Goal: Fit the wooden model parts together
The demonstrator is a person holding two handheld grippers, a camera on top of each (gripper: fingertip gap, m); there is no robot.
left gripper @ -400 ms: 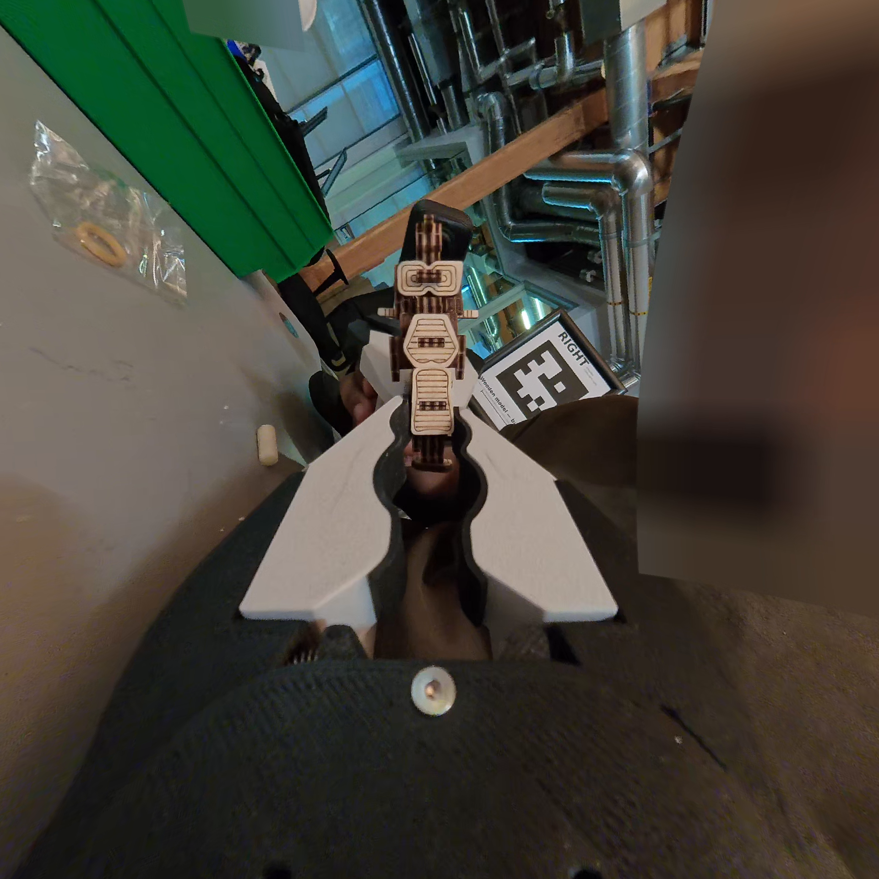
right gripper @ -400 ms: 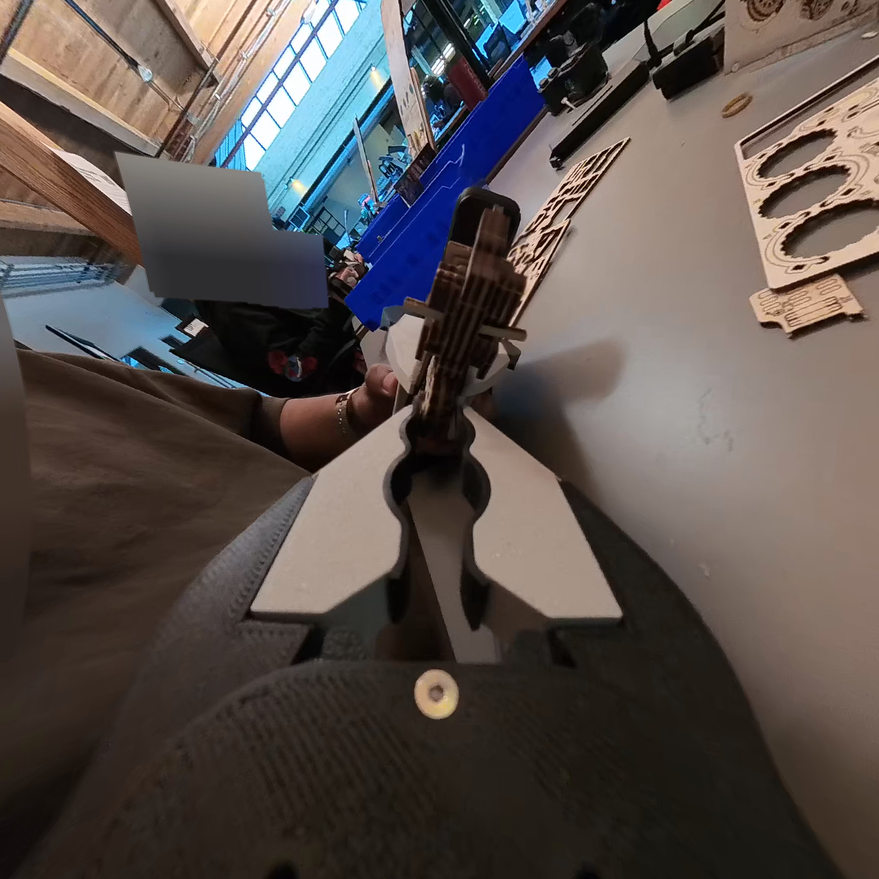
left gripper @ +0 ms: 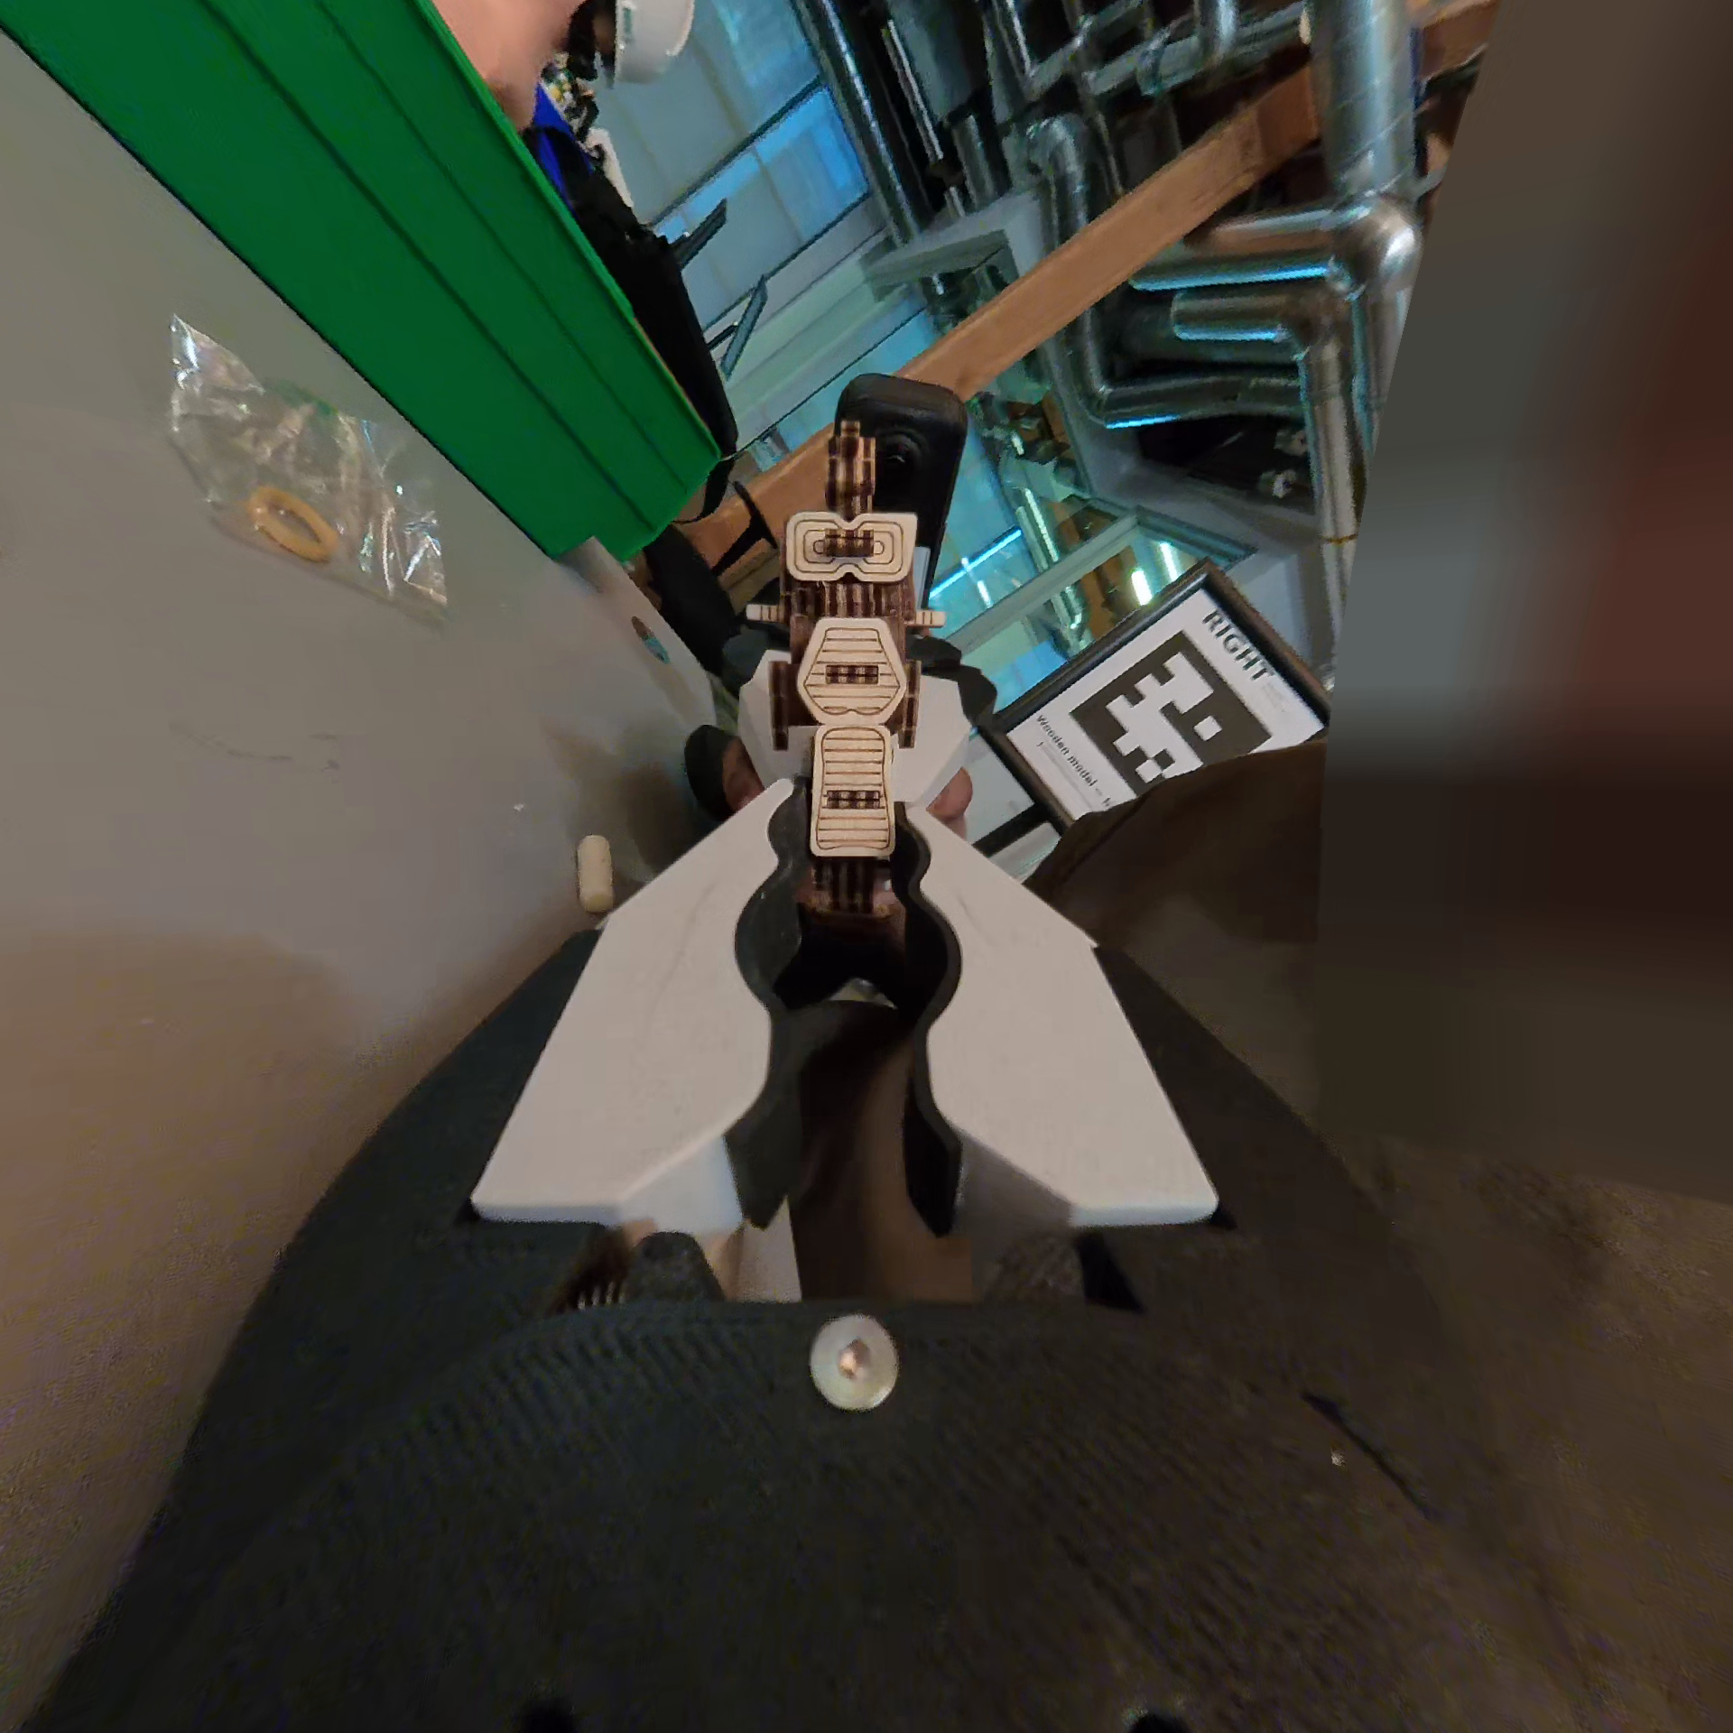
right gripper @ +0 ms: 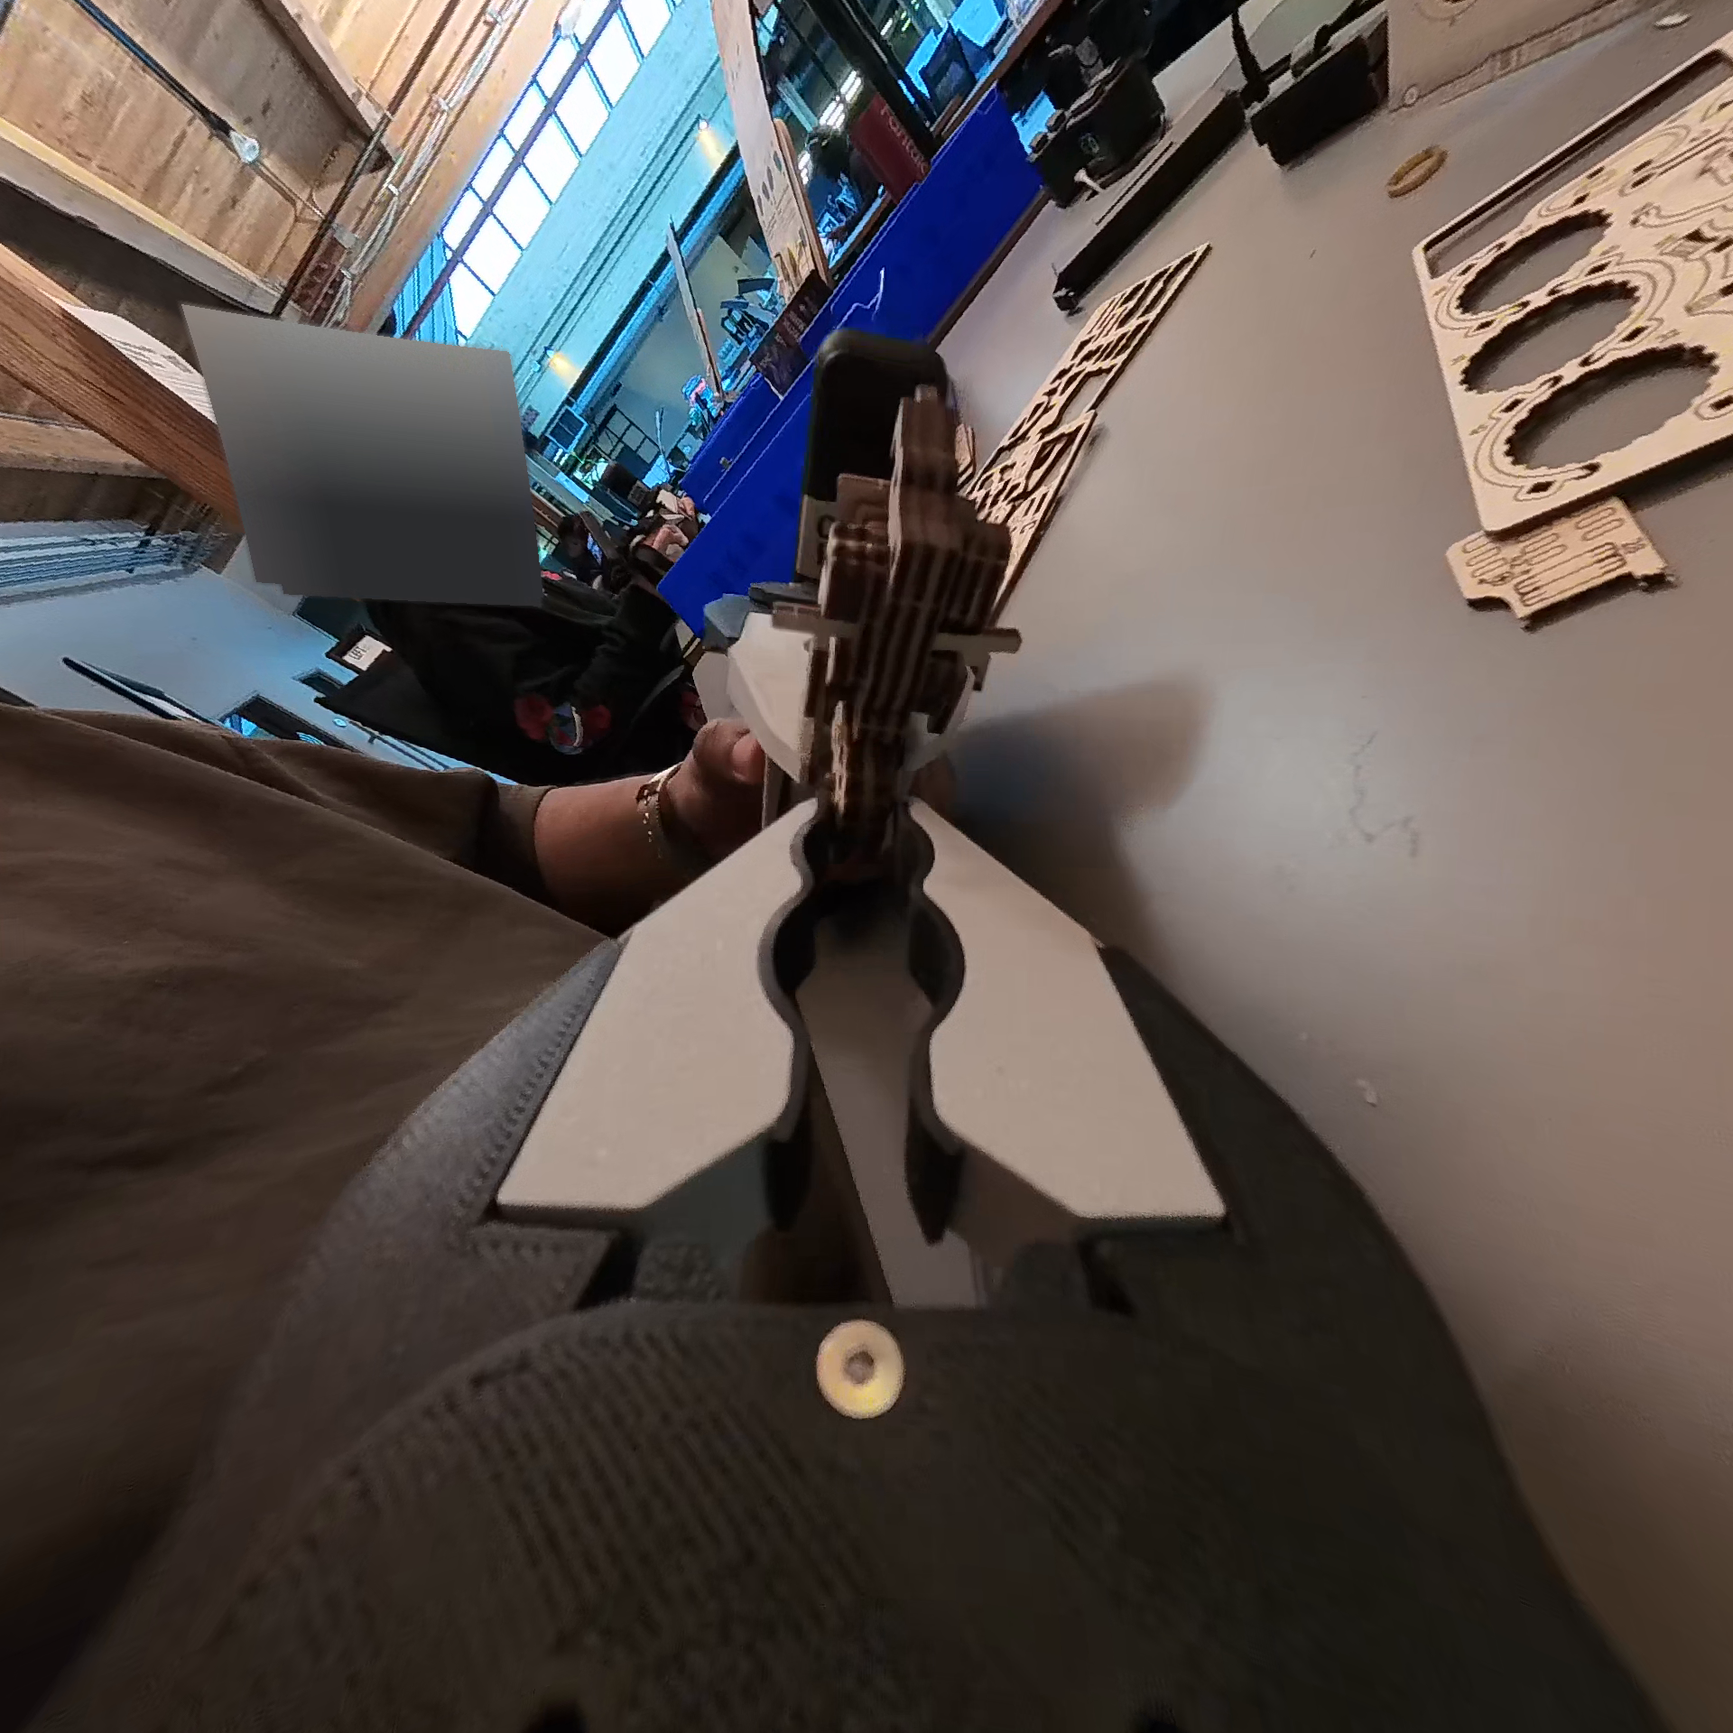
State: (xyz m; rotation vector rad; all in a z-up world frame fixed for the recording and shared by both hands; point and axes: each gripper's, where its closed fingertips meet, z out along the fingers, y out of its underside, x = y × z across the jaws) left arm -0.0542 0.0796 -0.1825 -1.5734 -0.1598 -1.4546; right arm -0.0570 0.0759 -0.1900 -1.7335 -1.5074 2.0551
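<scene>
At centre frame in both wrist views, the wooden model point(left gripper: 849, 741) stands between two facing grippers: the left gripper point(left gripper: 851, 839) pinches one end, the right gripper point(right gripper: 861, 821) the other. Upper right of the right view, punched wooden sheets point(right gripper: 1585, 309) lie on the grey table point(right gripper: 1313, 844).

The wooden model point(left gripper: 849, 722) is pale laser-cut plywood with dark scorched edges. The gripper fingers point(left gripper: 656, 1032) look like matt white plastic above a coarse black textured body. At ten o'clock, a glossy clear plastic bag point(left gripper: 300, 469) lies on the smooth matt grey table point(left gripper: 234, 797).
</scene>
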